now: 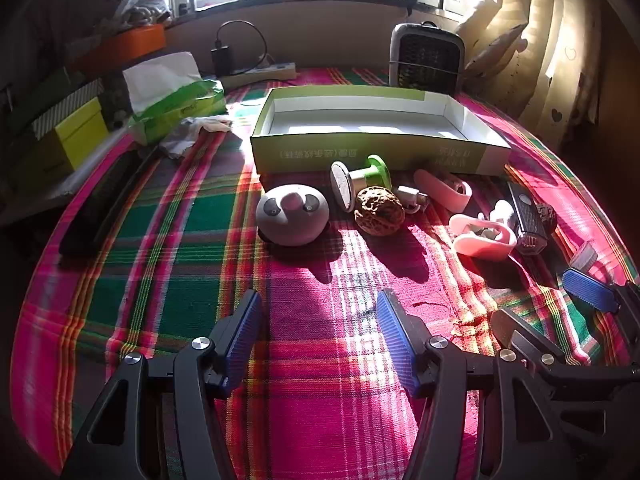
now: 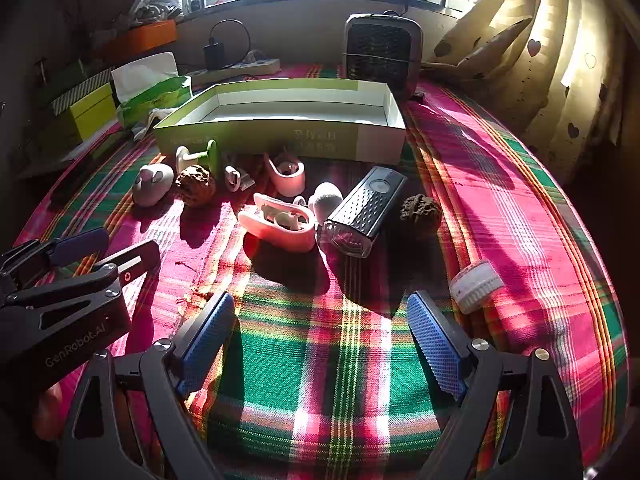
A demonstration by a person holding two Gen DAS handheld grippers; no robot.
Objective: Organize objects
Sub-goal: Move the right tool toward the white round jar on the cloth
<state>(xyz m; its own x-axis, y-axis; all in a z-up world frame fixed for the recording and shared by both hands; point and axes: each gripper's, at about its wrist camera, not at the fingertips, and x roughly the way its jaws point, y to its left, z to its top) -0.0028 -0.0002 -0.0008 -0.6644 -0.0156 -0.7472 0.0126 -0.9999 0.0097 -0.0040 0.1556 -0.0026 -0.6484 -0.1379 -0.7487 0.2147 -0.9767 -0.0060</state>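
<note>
**Loose items before an empty box, both tools spread**

- Box [image 1: 376,152]: shallow, green-sided, white inside, nothing in it. Stands on the plaid cloth [image 1: 312,360] behind the items; likely the place they are meant to go.
- Items, scattered just in front of the box, none yet inside:
  - grey koala toy [image 1: 292,214], leftmost
  - green spool [image 1: 362,180], on its side against the box wall
  - walnut [image 1: 379,210], just beside the spool
  - second walnut [image 2: 421,209], right of the lamp
  - two pink clips [image 2: 278,222], one nearer the box, one nearer the tools
  - black lamp [image 2: 366,212], lying lens-forward
  - white roll [image 2: 475,286], apart at the right, nearest the right tool
  - a small white piece by the near clip, too blurred to name
- Left tool [image 1: 318,324]: jaws spread, nothing between them, angled down over bare cloth short of the koala.
- Right tool [image 2: 320,328]: jaws spread wide, nothing held, aimed toward the clip and lamp.
- Judgement: sorting not begun; each tool faces its own half of the row, so the koala suits the left, the lamp or roll the right.
</note>
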